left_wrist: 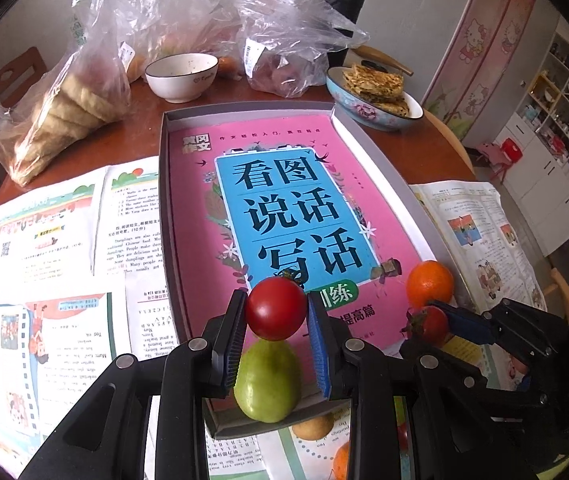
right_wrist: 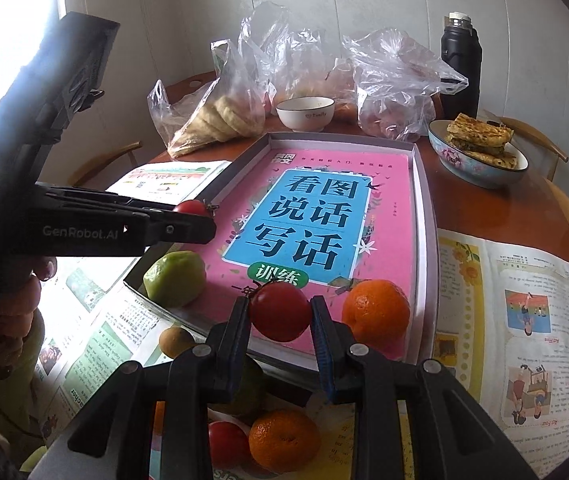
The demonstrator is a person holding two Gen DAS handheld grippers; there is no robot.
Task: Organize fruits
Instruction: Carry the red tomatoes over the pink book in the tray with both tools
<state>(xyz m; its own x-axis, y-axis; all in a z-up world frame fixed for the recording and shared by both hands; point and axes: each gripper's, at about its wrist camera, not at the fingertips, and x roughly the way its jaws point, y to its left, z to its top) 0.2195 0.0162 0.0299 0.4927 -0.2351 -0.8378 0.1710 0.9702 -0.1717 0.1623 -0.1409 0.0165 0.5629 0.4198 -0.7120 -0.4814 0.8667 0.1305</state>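
The table (right_wrist: pixel 556 196) bears a box (left_wrist: pixel 166 184) lined with a pink book (left_wrist: pixel 284 208). At its 6 o'clock edge lie an orange (left_wrist: pixel 429 283) and green fruit (left_wrist: pixel 267 384). Left gripper (left_wrist: pixel 276 314) and right gripper (right_wrist: pixel 280 312) each pinch a tomato (left_wrist: pixel 275 308) (right_wrist: pixel 280 311).

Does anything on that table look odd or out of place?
Yes: the shallow grey box receiving the fruit has a pink book lying in it, so the green fruit and orange sit on its cover. Nothing looks spilled or damaged.
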